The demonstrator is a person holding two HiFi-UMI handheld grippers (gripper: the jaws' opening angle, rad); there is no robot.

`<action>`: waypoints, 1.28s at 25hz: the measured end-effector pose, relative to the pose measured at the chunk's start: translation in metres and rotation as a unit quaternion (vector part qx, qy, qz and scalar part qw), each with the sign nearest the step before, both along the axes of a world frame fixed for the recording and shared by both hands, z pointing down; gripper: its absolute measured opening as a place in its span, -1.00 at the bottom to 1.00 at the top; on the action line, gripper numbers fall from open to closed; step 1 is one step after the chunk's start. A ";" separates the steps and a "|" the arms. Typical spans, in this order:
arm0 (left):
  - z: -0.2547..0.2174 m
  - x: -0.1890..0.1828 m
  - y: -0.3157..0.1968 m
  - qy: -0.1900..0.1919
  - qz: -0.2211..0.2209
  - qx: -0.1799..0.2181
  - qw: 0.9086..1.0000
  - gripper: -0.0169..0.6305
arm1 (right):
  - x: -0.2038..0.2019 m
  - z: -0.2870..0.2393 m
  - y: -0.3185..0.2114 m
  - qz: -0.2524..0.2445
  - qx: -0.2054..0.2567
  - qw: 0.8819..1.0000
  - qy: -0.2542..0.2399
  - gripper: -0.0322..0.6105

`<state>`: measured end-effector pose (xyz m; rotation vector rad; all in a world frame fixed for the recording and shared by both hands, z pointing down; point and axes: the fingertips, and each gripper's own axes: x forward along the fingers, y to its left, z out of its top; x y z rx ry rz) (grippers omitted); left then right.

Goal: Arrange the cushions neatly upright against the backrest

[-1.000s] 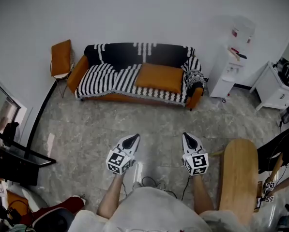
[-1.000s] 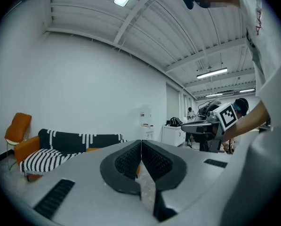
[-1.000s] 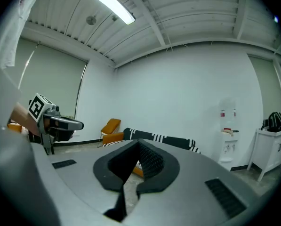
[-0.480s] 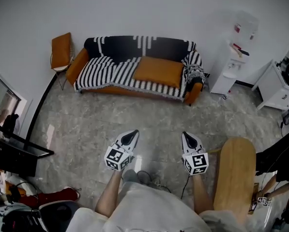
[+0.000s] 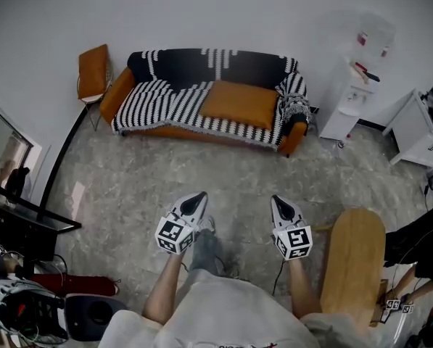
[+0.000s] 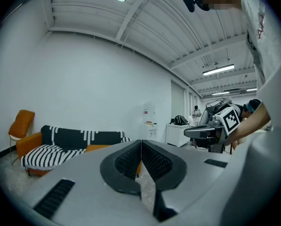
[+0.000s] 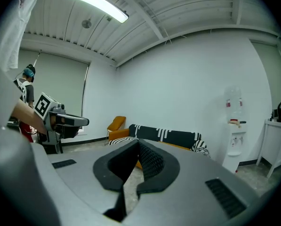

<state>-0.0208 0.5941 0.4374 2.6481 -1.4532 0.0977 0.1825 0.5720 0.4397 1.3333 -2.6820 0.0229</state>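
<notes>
Well short of the sofa (image 5: 201, 65), I hold left gripper (image 5: 195, 201) and right gripper (image 5: 281, 206) with jaws still together, empty; the cushion (image 5: 239, 104) stays flat, my leg (image 5: 205, 246) now forward.

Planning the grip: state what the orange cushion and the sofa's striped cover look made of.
Orange cushion: matte and smooth, likely fabric or faux leather; too distant to settle. Striped cover: soft woven or knitted textile, going by its draped folds.
</notes>
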 end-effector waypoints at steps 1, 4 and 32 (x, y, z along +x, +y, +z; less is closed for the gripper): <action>0.001 0.001 -0.005 0.001 -0.001 0.000 1.000 -0.86 | -0.001 0.001 -0.005 -0.003 -0.001 1.000 0.001 -0.81; 0.006 0.003 -0.020 0.003 0.000 -0.001 1.000 -0.86 | -0.003 0.004 -0.021 -0.009 0.000 1.000 0.006 -0.81; -0.006 -0.095 -0.318 0.044 0.038 0.012 0.998 -0.86 | -0.098 -0.026 -0.302 0.031 0.017 0.998 0.043 -0.81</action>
